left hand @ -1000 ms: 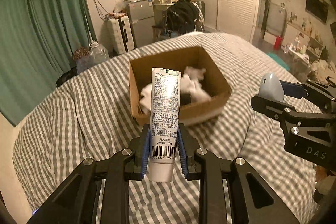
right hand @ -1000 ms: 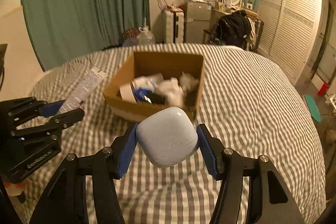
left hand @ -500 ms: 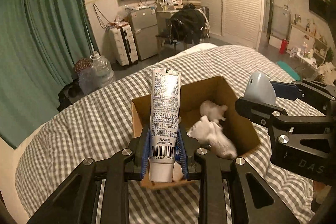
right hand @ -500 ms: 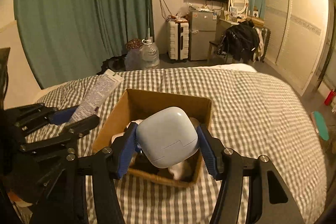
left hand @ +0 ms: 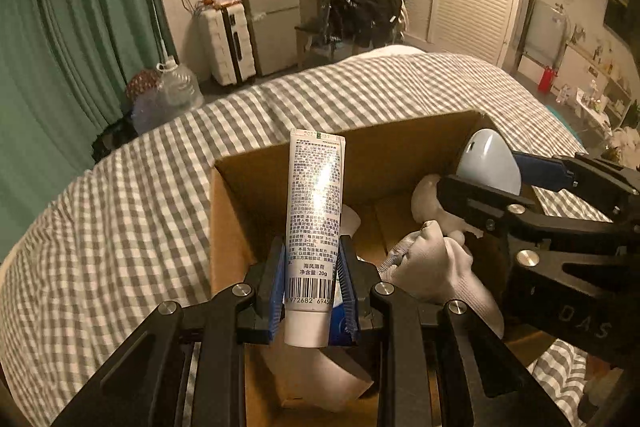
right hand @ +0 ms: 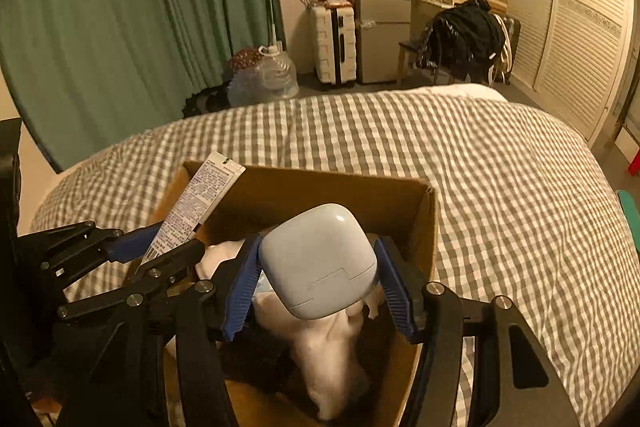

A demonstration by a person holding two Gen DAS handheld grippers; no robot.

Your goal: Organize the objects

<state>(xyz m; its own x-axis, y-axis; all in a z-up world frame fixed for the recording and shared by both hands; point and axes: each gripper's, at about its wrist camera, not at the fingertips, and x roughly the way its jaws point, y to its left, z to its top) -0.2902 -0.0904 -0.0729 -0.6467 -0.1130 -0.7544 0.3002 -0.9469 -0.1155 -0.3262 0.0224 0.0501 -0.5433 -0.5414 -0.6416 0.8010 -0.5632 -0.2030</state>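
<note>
My left gripper (left hand: pixel 312 273) is shut on a white tube (left hand: pixel 316 219) with printed text and a barcode, held upright over the open cardboard box (left hand: pixel 400 151). My right gripper (right hand: pixel 318 267) is shut on a pale blue rounded case (right hand: pixel 320 261), also above the box (right hand: pixel 340 191). In the right wrist view the left gripper (right hand: pixel 168 247) and its tube (right hand: pixel 200 201) hang over the box's left side. From the left wrist camera the right gripper (left hand: pixel 504 179) shows holding the blue case (left hand: pixel 490 163) over the box's right side. White cloth (left hand: pixel 436 259) and other items lie inside.
The box stands on a bed with a grey-and-white checked cover (right hand: pixel 500 167). Beyond the bed are green curtains (right hand: pixel 140 7), a white suitcase (right hand: pixel 334 43), a small fridge (right hand: pixel 382 31), a water jug (right hand: pixel 276 75) and a chair with dark clothes (right hand: pixel 464 35).
Both grippers have moved forward from in front of the box to over its opening, keeping hold of the tube and the blue case. The box now fills the lower part of both views.
</note>
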